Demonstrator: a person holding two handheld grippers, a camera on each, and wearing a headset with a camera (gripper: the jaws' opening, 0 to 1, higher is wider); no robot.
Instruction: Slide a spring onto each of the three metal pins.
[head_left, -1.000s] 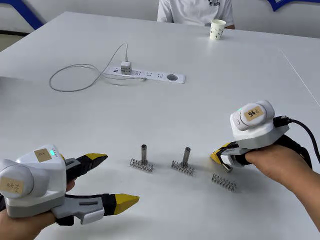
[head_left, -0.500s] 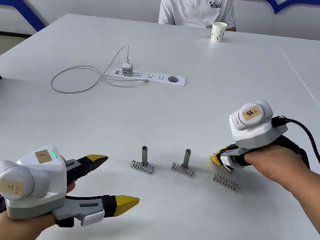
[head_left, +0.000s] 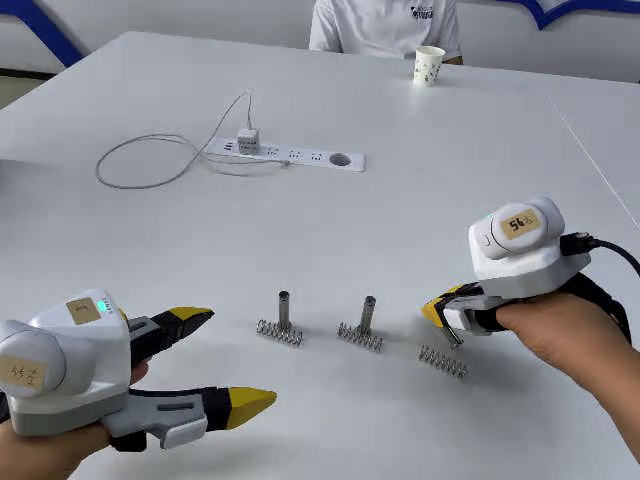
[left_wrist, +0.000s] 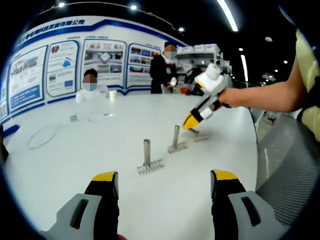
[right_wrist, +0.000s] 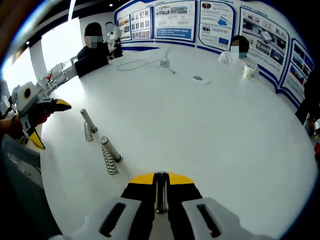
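Metal pin (right_wrist: 160, 192): pinched in right gripper (head_left: 435, 311), just beside loose spring (head_left: 442, 361)
Left gripper (head_left: 241, 357): spread wide, well left of loose spring

Matt white table (head_left: 420, 170), bare metal
The pin (right_wrist: 160, 192) gleams smooth metal; springs (head_left: 279, 332) are shiny wire; the left gripper (head_left: 240, 357) is smooth white plastic.

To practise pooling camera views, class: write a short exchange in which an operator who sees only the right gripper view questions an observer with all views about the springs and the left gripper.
Operator: I count two springs. Where is the third?
Observer: The third spring lies flat on the table, close beside the right gripper.
Operator: Is the left gripper carrying anything?
Observer: No; the left gripper is open, with nothing between its fingers.
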